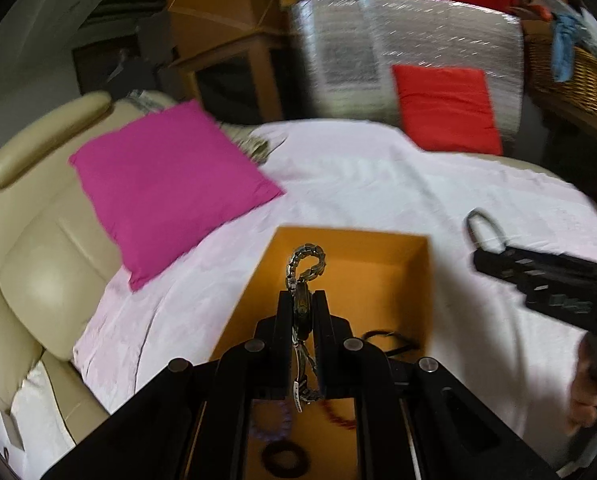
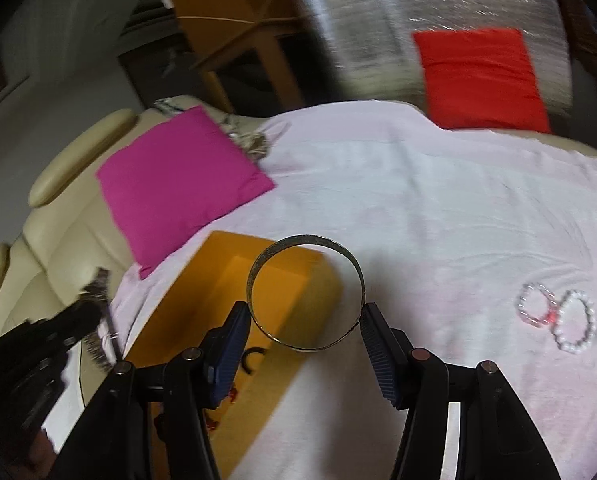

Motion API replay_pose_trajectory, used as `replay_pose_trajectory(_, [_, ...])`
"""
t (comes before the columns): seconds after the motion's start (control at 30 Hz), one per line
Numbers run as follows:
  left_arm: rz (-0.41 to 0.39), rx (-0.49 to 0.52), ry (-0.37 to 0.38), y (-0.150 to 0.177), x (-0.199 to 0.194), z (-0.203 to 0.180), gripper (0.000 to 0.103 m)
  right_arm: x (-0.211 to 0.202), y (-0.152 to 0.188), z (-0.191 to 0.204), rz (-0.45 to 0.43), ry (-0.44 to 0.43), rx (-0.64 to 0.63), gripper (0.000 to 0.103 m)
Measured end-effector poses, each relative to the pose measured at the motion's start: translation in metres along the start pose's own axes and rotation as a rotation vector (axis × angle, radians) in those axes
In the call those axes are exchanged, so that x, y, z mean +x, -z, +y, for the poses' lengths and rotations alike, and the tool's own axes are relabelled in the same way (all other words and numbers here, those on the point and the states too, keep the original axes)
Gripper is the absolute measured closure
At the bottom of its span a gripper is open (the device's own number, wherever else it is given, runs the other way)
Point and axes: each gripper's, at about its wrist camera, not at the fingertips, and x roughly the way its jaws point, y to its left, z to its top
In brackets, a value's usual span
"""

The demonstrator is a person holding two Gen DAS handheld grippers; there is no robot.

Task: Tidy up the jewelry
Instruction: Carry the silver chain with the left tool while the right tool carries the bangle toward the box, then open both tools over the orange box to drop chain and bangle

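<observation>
My left gripper (image 1: 302,300) is shut on a metal-link watch (image 1: 304,276) and holds it above the open orange box (image 1: 378,264), which holds a purple bead bracelet (image 1: 272,420), a black ring (image 1: 284,458) and red beads (image 1: 338,418). My right gripper (image 2: 304,320) is shut on a large silver bangle (image 2: 304,292), gripped across its width, just right of the box (image 2: 218,300). It also shows in the left wrist view (image 1: 538,276). Two bead bracelets, one pink-clear (image 2: 536,304) and one white (image 2: 576,326), lie on the pale sheet to the right.
The box sits on a pale pink sheet (image 2: 418,200) over a cream sofa (image 1: 30,240). A magenta cushion (image 1: 166,184) lies at the left, a red cushion (image 1: 446,108) at the back. A wicker basket (image 1: 570,76) stands back right.
</observation>
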Motion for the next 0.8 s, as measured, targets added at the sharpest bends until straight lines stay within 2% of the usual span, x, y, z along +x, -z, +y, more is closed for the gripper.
replay_pose_trajectory(0.17, [0.082, -0.044, -0.023, 0.019, 0.042, 0.024, 0.093, 0.024, -0.005, 0.023, 0.036, -0.044, -0.067, 0.043])
replay_pose_trajectory(0.4, [0.180, -0.102, 0.020, 0.039, 0.081, 0.036, 0.093, 0.089, -0.009, 0.054, 0.186, -0.070, -0.116, 0.043])
replay_pose_trajectory(0.67, [0.243, -0.119, 0.041, 0.053, 0.104, 0.035, 0.093, 0.138, -0.006, 0.063, 0.294, -0.046, -0.103, 0.042])
replay_pose_trajectory(0.8, [0.261, -0.146, 0.033, 0.054, 0.111, 0.042, 0.093, 0.151, -0.009, 0.070, 0.307, 0.051, -0.123, 0.040])
